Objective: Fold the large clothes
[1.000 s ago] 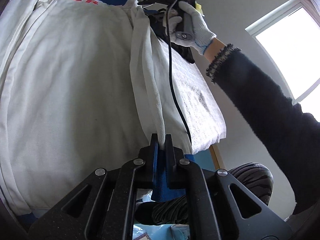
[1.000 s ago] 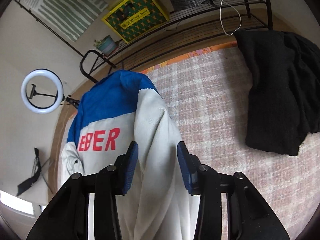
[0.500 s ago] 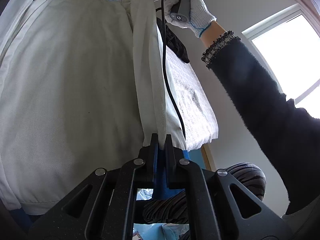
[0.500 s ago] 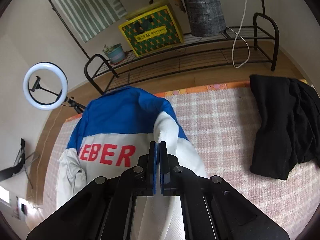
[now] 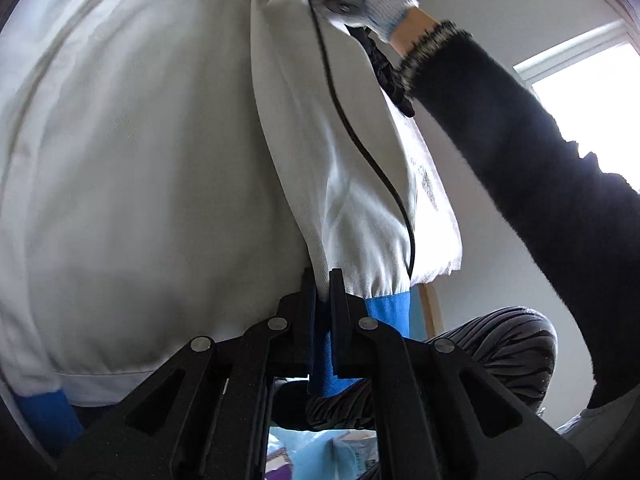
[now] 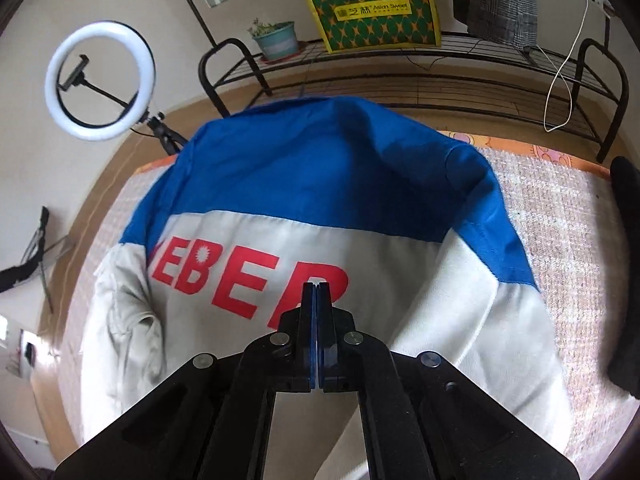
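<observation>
Potted plant [image 6: 275,40] and yellow-green bag [image 6: 372,4] on black rack [image 6: 420,80]

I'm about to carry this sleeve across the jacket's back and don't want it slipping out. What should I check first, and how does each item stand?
1. Left gripper clamped on the sleeve near its blue cuff: ok.
2. Right gripper jaws shut: ok.
3. Fabric between the right jaws: cannot tell.
4. Jacket lying back-up on the checked blanket: ok.
5. Black cable clear of the sleeve: not ok, it hangs across it.
6. Black garment off the jacket: ok.
</observation>
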`<state>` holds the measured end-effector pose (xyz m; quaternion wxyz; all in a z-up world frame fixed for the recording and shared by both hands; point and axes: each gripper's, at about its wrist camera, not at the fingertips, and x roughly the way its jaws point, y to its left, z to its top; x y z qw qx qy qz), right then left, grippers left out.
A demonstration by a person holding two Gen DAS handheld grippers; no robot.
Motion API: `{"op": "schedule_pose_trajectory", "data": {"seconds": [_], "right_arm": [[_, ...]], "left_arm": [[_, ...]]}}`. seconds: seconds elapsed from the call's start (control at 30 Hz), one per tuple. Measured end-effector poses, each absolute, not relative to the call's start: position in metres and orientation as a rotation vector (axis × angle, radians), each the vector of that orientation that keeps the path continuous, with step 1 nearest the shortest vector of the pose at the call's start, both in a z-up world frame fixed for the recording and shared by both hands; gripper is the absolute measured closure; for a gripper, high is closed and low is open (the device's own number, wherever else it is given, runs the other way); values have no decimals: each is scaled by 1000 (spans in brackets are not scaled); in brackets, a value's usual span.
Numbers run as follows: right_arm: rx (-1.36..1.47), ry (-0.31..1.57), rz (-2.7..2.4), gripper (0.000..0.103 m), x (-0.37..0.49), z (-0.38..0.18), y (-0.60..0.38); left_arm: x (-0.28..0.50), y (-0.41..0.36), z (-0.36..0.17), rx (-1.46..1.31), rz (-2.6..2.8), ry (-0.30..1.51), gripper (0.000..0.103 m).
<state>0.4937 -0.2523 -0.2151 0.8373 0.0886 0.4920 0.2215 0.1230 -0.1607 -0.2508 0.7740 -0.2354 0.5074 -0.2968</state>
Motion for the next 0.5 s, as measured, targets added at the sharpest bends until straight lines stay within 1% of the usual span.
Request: {"op": "schedule_pose_trajectory", "data": {"seconds": [0.1,0.17,0.3,0.33,0.37,0.4,0.43,0.5], "right_arm": [[197,992,454,98,478,-188,-292],[208,963,425,93,462,-173,-324],[240,942,373,92,422,-159,-380],[248,942,357,90,410,-159,-393],[256,944,341,80,400,-159,-402],[269,953,327,74,391,-162,-410],[288,961,321,64,381,-165,-419],[308,985,318,64,359,-173,-432]], "left_arm": [[122,-157,-243,-468,-616,1078,100],[121,-153,-241,-450,-601,1073,100],[120,-157,-233,-386,-546,1064,100],[116,-154,-231,-365,-534,1059,100],[114,-155,-231,-342,-522,1056,100],[112,-152,-231,-325,-513,1048,100],[110,-153,-229,-312,-503,1040,100],[108,-152,-227,-313,-491,1037,100]]}}
